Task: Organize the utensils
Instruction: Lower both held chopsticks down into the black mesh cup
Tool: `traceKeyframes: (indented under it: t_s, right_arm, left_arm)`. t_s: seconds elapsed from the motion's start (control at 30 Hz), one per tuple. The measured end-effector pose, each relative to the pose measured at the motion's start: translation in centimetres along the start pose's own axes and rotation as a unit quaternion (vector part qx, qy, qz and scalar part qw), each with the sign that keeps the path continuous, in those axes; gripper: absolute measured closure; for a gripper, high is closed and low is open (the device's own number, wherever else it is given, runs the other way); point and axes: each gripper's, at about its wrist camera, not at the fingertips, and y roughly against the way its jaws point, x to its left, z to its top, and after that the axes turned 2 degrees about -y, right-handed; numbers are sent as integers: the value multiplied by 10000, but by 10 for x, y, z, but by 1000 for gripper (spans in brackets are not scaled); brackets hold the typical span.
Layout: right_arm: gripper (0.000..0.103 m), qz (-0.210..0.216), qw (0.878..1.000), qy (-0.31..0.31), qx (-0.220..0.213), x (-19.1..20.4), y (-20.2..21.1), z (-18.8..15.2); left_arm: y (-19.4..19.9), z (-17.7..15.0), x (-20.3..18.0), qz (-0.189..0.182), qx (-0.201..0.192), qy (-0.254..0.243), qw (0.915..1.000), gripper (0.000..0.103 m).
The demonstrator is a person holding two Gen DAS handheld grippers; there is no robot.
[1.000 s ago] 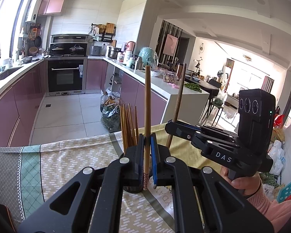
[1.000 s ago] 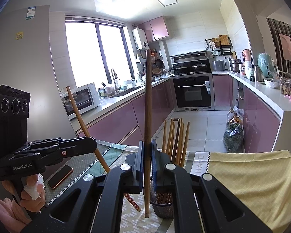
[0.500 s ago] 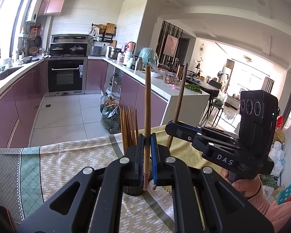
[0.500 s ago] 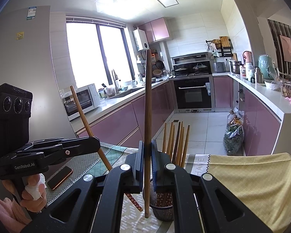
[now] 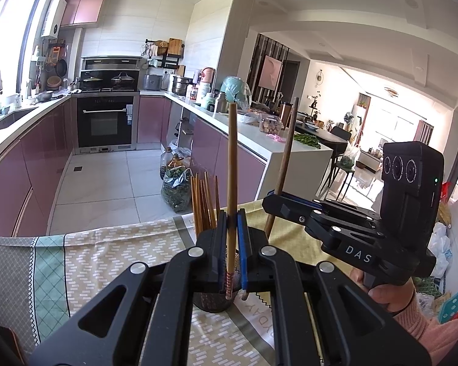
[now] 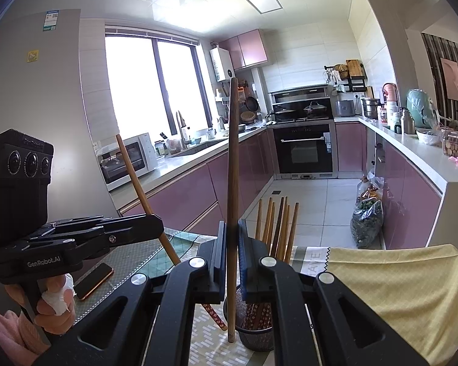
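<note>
My left gripper is shut on a wooden chopstick held upright, its patterned tip just above a dark mesh holder. Several chopsticks stand in that holder. My right gripper is shut on a darker chopstick, also upright, its lower tip beside the holder. Each gripper shows in the other's view: the right one to the right of the holder, the left one to its left with its chopstick slanted.
The holder stands on a table with a patterned cloth and a yellow cloth. A phone lies on the table at the left. Purple kitchen cabinets, an oven and a tiled floor lie beyond the table edge.
Both grippers have drifted slightly, keeping their chopsticks upright over the holder. The holder appears a little lower in the right wrist view.
</note>
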Motion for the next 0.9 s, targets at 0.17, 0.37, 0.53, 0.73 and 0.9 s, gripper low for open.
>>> traceKeyframes:
  t_s: [0.17, 0.37, 0.53, 0.73, 0.9]
  right_arm:
    - [97, -17, 10000, -31, -32, -2, 0, 4]
    - [97, -18, 10000, -48, -68, -1, -1, 5]
    - [97, -32, 9999, -74, -60, -2, -3, 6]
    - [97, -39, 9999, -76, -65, -2, -3, 7]
    - [97, -40, 9999, -73, -63, -3, -3, 7]
  left_arm:
    - [-1, 2, 1, 20, -1, 10, 10000, 96]
    - [-2, 4, 2, 31, -27, 4, 10000, 96]
    - [-2, 4, 4, 60, -19, 4, 10000, 96]
    - [-4, 6, 4, 113, -31, -30, 9999, 96]
    - [-4, 6, 3, 146, -20, -44, 9999, 96]
